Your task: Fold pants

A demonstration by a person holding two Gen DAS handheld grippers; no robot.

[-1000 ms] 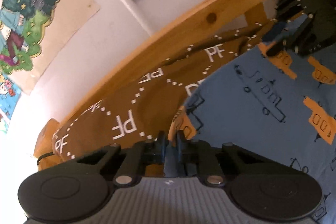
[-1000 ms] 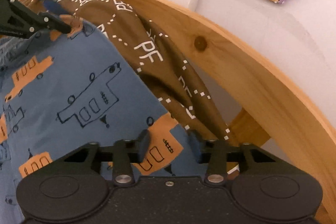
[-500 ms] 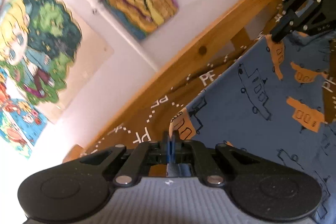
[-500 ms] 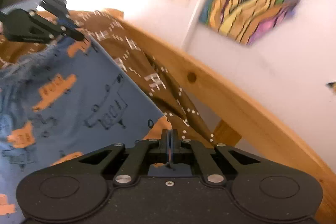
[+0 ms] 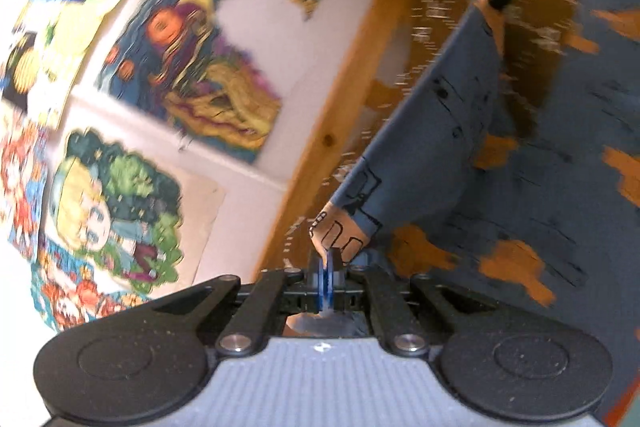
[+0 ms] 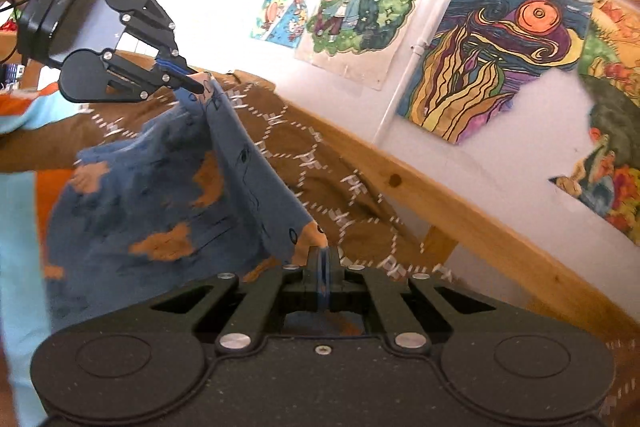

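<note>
Above the brown bedspread with white dashed lines and "PF" letters [image 6: 320, 163], you have the blue pants printed with orange vehicle shapes [image 6: 168, 195] lifted by one edge, that edge stretched taut between your two tongs. Your left gripper [image 5: 327, 263] is clenched on a corner of the pants where an orange patch with black outlines sits, the blue pads pressed together with cloth between them. Your right gripper [image 6: 323, 259] is likewise clamped tight on the other corner, again at an orange patch. From the right wrist view, your left gripper [image 6: 196, 85] shows up at the upper left, pinching the far end of the same edge, and the rest of the pants hangs down in loose folds beneath it. The bedspread lies along the light wooden bed rail [image 6: 460, 211], which runs against the white wall. Colourful hand-drawn pictures [image 6: 488, 39] are stuck on that wall above the rail. The left wrist view is blurred, so finer detail there cannot be told.
</note>
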